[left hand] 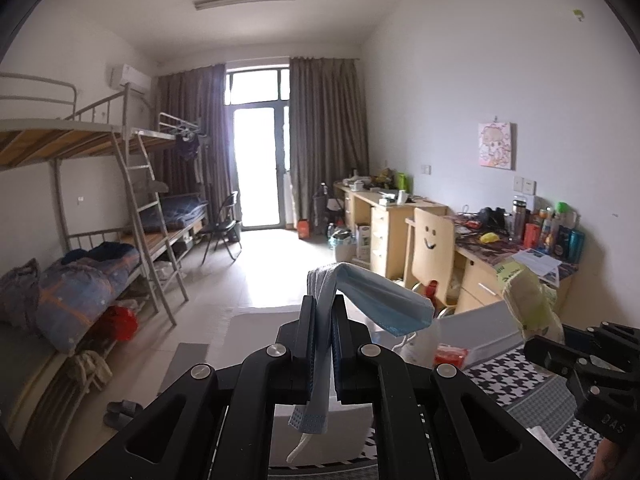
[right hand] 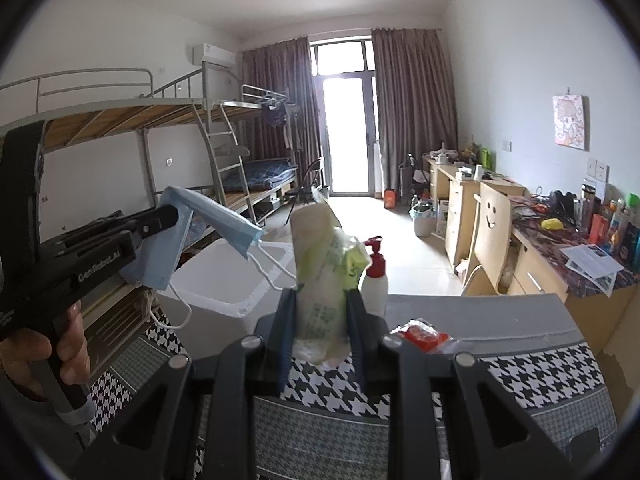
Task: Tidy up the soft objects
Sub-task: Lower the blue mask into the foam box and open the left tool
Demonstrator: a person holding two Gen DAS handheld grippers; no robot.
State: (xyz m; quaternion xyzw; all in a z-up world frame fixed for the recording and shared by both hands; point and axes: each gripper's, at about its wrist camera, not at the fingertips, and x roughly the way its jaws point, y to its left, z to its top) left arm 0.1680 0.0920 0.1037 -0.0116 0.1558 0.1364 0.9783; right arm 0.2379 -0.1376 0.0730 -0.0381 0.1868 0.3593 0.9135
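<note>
My left gripper is shut on a light blue face mask, which folds over the fingertips and hangs down between them; its white ear loops dangle. The mask also shows in the right wrist view, held above a white bin. My right gripper is shut on a pale green and white tissue pack, held upright above the houndstooth cloth. The pack and right gripper show at right in the left wrist view.
A white pump bottle with a red top stands behind the pack. A red and clear wrapper lies on the cloth. A grey box edge is at the back. Desks and a chair stand at right, bunk beds at left.
</note>
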